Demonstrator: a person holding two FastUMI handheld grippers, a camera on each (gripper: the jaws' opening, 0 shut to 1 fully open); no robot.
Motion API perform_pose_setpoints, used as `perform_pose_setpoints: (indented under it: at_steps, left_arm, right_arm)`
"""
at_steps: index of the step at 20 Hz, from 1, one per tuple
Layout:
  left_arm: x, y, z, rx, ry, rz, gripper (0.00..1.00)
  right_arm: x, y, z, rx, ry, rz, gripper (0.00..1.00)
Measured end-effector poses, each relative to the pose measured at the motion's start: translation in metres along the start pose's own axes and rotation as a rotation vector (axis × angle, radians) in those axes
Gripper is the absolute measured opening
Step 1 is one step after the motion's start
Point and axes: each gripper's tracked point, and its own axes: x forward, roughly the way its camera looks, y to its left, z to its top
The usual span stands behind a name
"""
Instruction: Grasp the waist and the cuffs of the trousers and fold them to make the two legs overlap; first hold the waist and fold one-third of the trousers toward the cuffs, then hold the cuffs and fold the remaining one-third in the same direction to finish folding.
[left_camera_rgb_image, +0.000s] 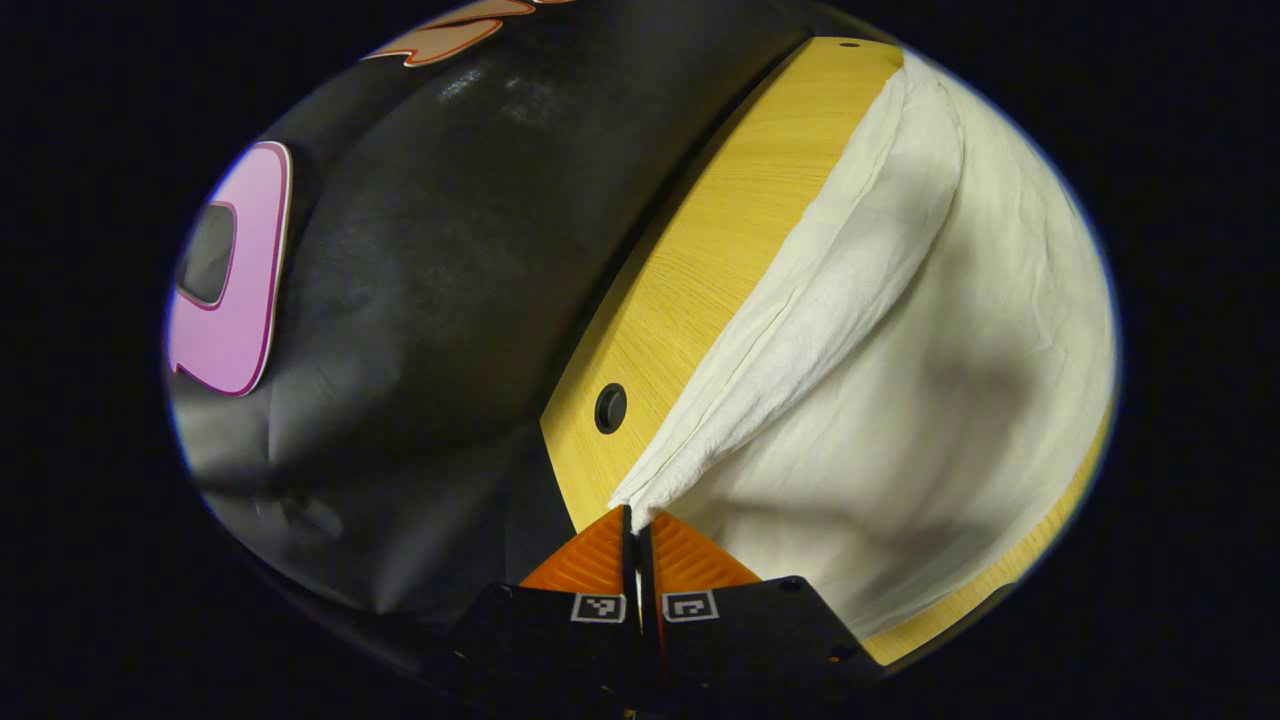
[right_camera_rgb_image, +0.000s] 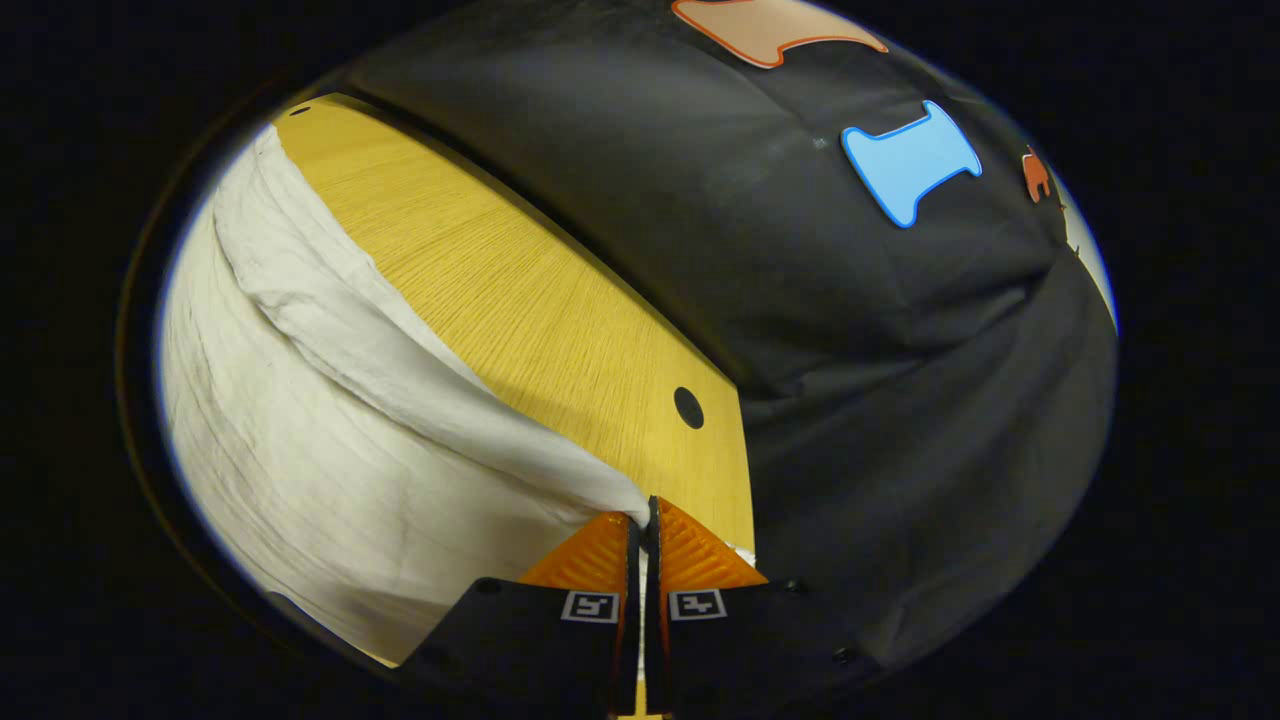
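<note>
While the trousers lie across the wooden table, I log: one fabric edge raised off the tabletop, stretched between both claws. Left gripper pinched tight on a corner; right gripper likewise. Handling, as I judge it: carry both corners level, equal tension, lay edge square.

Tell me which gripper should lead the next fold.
Neither clearly. The left gripper and right gripper are each shut on a raised edge of the trousers above the table. They likely should move together.
</note>
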Motion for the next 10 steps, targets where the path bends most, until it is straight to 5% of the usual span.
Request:
perform_pose_setpoints:
  at_steps: [3,4,7,8,10]
  left_arm:
    - [-0.005,-0.028,0.015,-0.11,-0.068,-0.095,0.0]
    - [-0.011,-0.038,0.017,-0.142,-0.079,-0.136,0.25]
    - [-0.026,-0.038,0.024,-0.231,-0.119,-0.145,1.0]
    - [-0.029,-0.035,0.028,-0.267,-0.143,-0.134,0.96]
    - [-0.044,-0.034,0.044,-0.357,-0.22,-0.128,0.96]
  right_arm:
    - [0.005,0.004,0.004,0.036,-0.011,0.025,0.11]
    - [0.0,0.005,0.006,0.072,-0.022,0.04,0.17]
    - [-0.024,0.003,0.027,0.229,-0.11,0.101,0.79]
    - [-0.024,-0.004,0.027,0.279,-0.119,0.093,1.0]
    - [-0.039,-0.012,0.023,0.396,-0.127,0.088,1.0]
